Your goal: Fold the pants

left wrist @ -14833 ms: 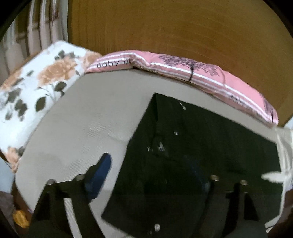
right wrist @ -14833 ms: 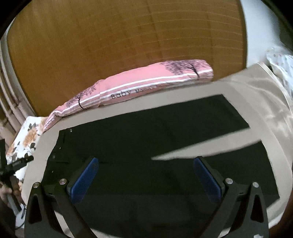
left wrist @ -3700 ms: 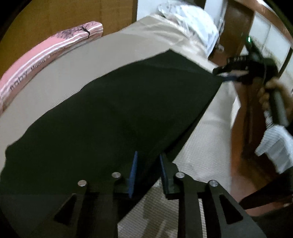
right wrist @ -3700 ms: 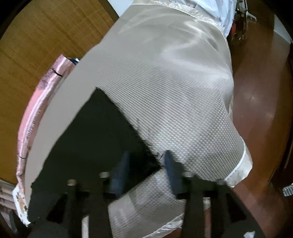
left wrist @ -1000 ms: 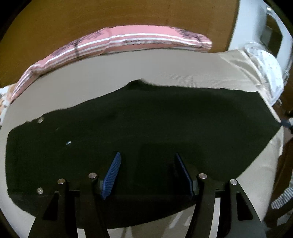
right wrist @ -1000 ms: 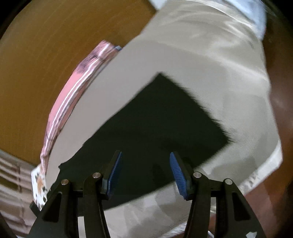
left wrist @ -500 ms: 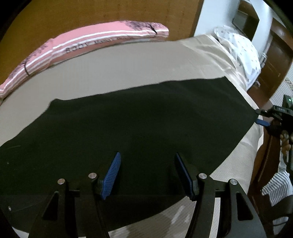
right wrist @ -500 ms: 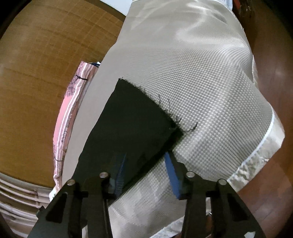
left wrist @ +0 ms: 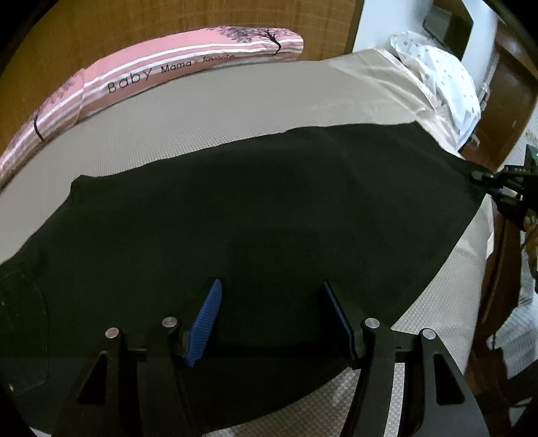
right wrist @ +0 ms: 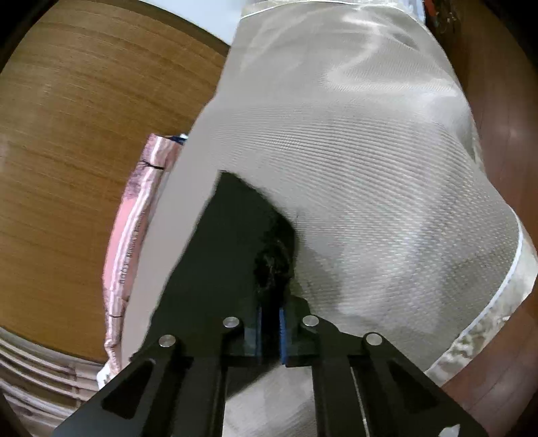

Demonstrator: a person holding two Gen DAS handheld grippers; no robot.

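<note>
Black pants (left wrist: 255, 215) lie folded lengthwise across the beige bed cover (left wrist: 235, 111). My left gripper (left wrist: 270, 294) hovers open over the pants' near edge, its blue pads apart with nothing pinched between them. In the right wrist view the right gripper (right wrist: 270, 304) is shut on the frayed hem corner of the pants (right wrist: 232, 248), with bunched cloth sticking out past the blue pads. The right gripper (left wrist: 494, 188) also shows at the far right of the left wrist view, clamped on that leg end.
A pink striped pillow (left wrist: 168, 77) lies along the wooden headboard (left wrist: 168, 30). White dotted bedding (left wrist: 440, 80) is heaped at the bed's right end. The bed cover's edge (right wrist: 504, 285) drops to a red-brown floor (right wrist: 504, 101). A person's hand and striped sleeve (left wrist: 528, 302) are at right.
The right gripper's jaws have shut on the pants' hem corner, which lay loose between them before. The left gripper slid right along the pants, then held still, jaws unchanged.
</note>
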